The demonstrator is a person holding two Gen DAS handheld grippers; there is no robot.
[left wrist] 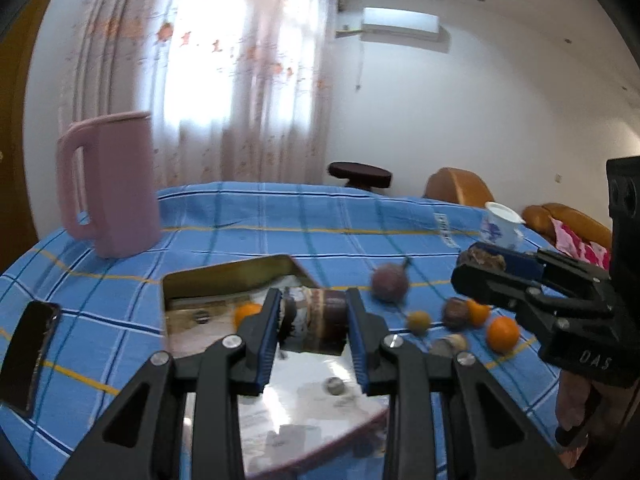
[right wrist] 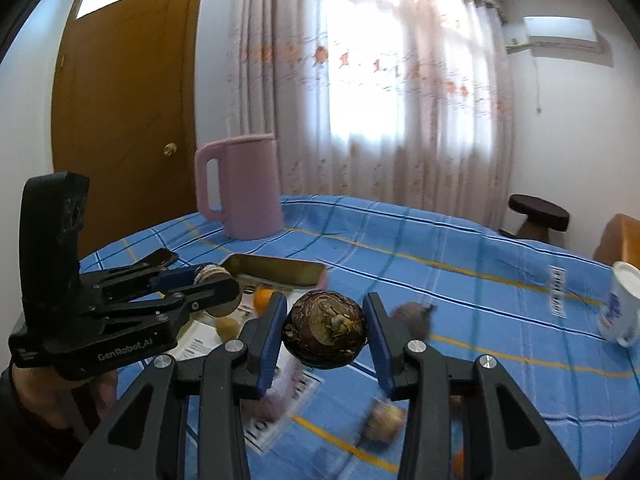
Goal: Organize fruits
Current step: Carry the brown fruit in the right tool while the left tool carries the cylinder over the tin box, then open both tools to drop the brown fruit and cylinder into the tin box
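Now pinching one brown water chestnut (left wrist: pixel 316 314) in the left gripper (left wrist: pixel 314 320) above the open tin (left wrist: pixel 224 276), clamping another chestnut (right wrist: pixel 324 330) in the right gripper (right wrist: pixel 326 336) over the blue cloth (right wrist: pixel 460 280), oranges (left wrist: pixel 502 333) lying nearby.

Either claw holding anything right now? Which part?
Both. Left claw grips a brown round fruit across its sides, above the tin box. Right claw pinches another brown fruit across its widest middle.
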